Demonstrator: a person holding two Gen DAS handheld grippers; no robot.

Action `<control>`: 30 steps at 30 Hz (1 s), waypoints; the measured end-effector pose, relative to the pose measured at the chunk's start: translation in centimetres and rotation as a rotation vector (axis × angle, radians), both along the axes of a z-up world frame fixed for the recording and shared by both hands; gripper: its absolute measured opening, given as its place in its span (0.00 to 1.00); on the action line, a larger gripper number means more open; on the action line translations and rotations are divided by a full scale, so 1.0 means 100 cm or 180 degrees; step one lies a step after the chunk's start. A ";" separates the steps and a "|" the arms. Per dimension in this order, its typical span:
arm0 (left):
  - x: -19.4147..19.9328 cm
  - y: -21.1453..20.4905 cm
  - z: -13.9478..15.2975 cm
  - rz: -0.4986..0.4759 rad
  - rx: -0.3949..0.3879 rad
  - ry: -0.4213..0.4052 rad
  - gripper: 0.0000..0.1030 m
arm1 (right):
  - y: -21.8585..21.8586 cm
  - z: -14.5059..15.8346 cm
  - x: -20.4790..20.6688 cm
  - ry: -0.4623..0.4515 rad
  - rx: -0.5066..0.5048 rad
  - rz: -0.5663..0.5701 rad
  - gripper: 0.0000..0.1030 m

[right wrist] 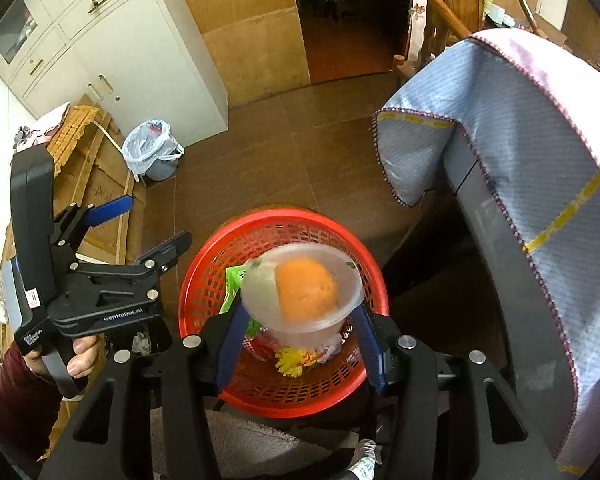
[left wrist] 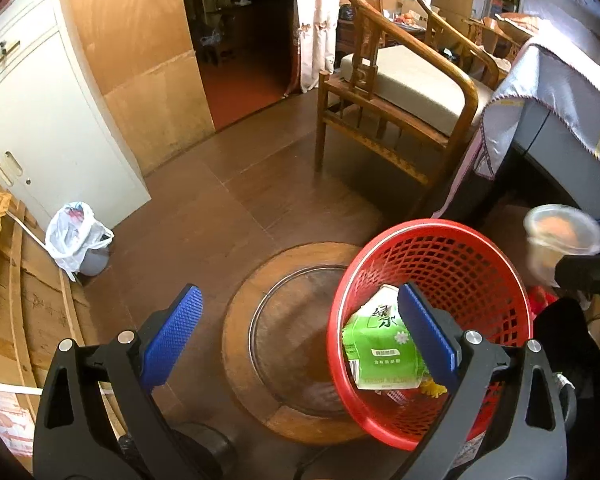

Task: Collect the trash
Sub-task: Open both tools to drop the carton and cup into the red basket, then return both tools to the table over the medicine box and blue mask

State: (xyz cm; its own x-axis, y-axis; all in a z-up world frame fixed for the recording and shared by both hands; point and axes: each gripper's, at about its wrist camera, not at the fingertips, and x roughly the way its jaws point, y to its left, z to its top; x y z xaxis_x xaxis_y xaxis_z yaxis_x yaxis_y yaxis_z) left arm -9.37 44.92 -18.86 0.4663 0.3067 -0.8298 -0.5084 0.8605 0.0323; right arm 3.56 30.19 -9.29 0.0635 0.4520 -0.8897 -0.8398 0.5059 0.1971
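A red mesh basket (left wrist: 432,236) (right wrist: 204,264) stands on a round wooden stand (left wrist: 284,320). Inside lie a green packet (left wrist: 380,344) and yellow scraps (right wrist: 296,362). My right gripper (right wrist: 300,340) is shut on a clear plastic cup (right wrist: 300,292) with something orange in it, held just above the basket. That cup (left wrist: 562,236) also shows at the right edge of the left wrist view. My left gripper (left wrist: 300,332) (right wrist: 152,222) is wide open with nothing between its fingers; one blue pad (left wrist: 428,332) hangs over the basket's near rim.
A small grey bin lined with a white plastic bag (left wrist: 78,240) (right wrist: 152,148) sits by a white cabinet (left wrist: 40,120). A wooden armchair (left wrist: 400,92) and a cloth-draped table (right wrist: 520,140) stand to the right. A hand (right wrist: 80,356) holds the left gripper.
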 end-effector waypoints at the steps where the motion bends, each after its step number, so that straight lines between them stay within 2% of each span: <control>1: 0.001 -0.001 -0.001 -0.0013 -0.0006 0.0009 0.92 | 0.001 -0.001 -0.001 0.0011 -0.0009 0.0007 0.56; 3: 0.001 -0.001 -0.001 -0.0028 0.0003 0.0024 0.92 | 0.001 0.000 -0.002 0.0029 0.0009 0.0011 0.61; 16: 0.012 -0.024 0.029 -0.0174 0.0193 -0.0133 0.92 | -0.025 0.026 -0.002 -0.0163 0.0227 -0.0163 0.61; 30: 0.035 -0.104 0.102 -0.0718 0.0671 -0.0488 0.94 | -0.105 0.078 -0.007 -0.0451 0.0679 -0.0570 0.62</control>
State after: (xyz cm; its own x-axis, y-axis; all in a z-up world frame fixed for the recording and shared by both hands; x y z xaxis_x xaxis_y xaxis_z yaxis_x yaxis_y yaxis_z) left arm -5.84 34.55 -8.69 0.6563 0.3389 -0.6741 -0.3188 0.9343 0.1594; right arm 2.85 19.66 -1.49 0.2757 0.5980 -0.7526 -0.7677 0.6082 0.2021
